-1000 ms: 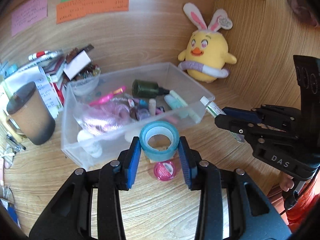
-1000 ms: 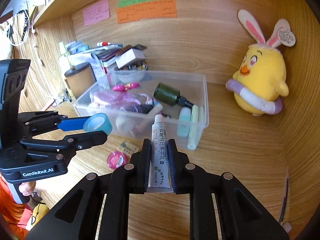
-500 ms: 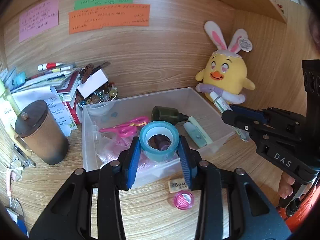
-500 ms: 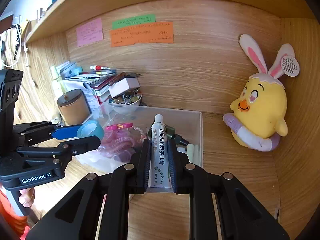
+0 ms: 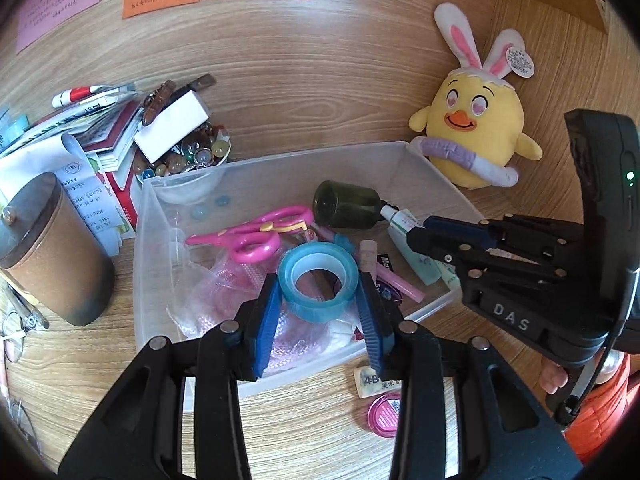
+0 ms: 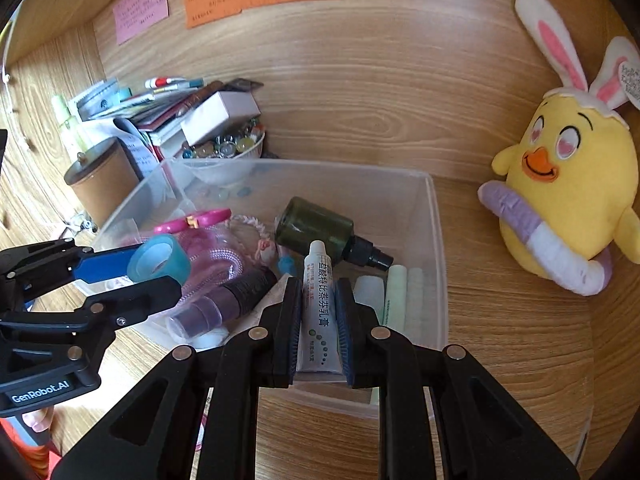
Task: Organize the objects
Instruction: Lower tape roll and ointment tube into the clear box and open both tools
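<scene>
My left gripper point(image 5: 318, 292) is shut on a blue tape roll point(image 5: 318, 280) and holds it over the clear plastic bin point(image 5: 400, 152). My right gripper point(image 6: 318, 304) is shut on a white ointment tube point(image 6: 318, 304) and holds it over the bin's point(image 6: 438, 240) right part. The bin holds pink scissors point(image 5: 256, 236), a dark green bottle point(image 6: 316, 226), a pink bag and pale sticks. In the left wrist view the right gripper point(image 5: 416, 232) shows at the right with the tube tip point(image 5: 400, 218). In the right wrist view the left gripper point(image 6: 152, 268) shows at the left with the tape point(image 6: 160, 258).
A yellow plush chick point(image 5: 476, 140) sits right of the bin. A brown lidded cup point(image 5: 52, 248), stacked books and a bowl of marbles point(image 5: 192, 152) stand at the left. A pink round tin point(image 5: 386, 410) and an eraser point(image 5: 376, 378) lie in front of the bin.
Both grippers have moved forward and lower over the bin. The tape and the tube are still held.
</scene>
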`<state>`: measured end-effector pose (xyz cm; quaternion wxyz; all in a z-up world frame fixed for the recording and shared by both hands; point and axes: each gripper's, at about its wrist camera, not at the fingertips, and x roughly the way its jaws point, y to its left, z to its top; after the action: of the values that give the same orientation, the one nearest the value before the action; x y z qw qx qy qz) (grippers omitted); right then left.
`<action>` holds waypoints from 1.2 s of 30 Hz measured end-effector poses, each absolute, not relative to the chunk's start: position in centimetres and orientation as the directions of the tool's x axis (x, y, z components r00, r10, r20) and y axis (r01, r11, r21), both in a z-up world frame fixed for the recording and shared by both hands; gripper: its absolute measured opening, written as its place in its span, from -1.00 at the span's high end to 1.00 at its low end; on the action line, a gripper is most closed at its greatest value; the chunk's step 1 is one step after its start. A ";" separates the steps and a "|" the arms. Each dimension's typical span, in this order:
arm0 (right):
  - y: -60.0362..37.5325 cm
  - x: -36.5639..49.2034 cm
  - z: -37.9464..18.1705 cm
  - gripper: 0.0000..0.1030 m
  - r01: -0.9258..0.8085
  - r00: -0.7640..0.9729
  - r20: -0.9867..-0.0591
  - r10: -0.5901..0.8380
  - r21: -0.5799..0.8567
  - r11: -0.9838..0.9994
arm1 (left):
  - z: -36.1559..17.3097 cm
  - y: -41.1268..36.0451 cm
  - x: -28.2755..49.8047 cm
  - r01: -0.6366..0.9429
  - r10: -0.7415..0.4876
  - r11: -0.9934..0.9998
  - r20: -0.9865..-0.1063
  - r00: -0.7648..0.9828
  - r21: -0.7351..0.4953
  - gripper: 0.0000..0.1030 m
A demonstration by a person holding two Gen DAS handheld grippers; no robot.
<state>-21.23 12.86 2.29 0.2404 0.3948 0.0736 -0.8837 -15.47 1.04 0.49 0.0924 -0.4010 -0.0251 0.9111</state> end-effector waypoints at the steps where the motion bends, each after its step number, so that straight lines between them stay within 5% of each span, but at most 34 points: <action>1: 12.8 -21.3 2.1 0.70 0.487 -0.567 -0.737 -0.368 0.061 -0.871 | 0.6 1.0 -15.4 -0.149 0.191 -0.981 -0.725 -0.662 -0.122 0.27; 8: 12.9 -20.8 2.2 0.69 0.498 -0.561 -0.740 -0.372 0.057 -0.865 | 1.6 1.1 -14.3 -0.154 0.190 -0.981 -0.703 -0.685 -0.115 0.04; 18: 14.5 -17.6 4.3 0.10 0.505 -0.605 -0.692 -0.395 0.050 -0.862 | 2.8 1.5 -10.8 -0.141 0.159 -0.987 -0.680 -0.716 -0.082 -0.74; 24: 15.7 -14.9 5.4 -0.23 0.498 -0.652 -0.652 -0.388 0.018 -0.867 | 1.9 1.8 -8.9 -0.140 0.117 -0.990 -0.684 -0.720 -0.023 -0.77; 33: 16.7 -12.7 4.6 -0.24 0.516 -0.636 -0.666 -0.390 0.009 -0.857 | -2.8 3.6 -8.8 -0.203 0.166 -0.978 -0.785 -0.597 -0.052 -0.76; 36: 16.7 -12.6 3.6 -0.24 0.523 -0.619 -0.685 -0.385 0.006 -0.852 | -3.9 4.5 -9.1 -0.235 0.191 -0.970 -0.805 -0.562 -0.067 -0.49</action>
<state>-12.56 16.68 3.60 0.2536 0.3555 0.0973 -0.8943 -9.11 4.51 -3.85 0.1206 -0.4523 0.0241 0.8834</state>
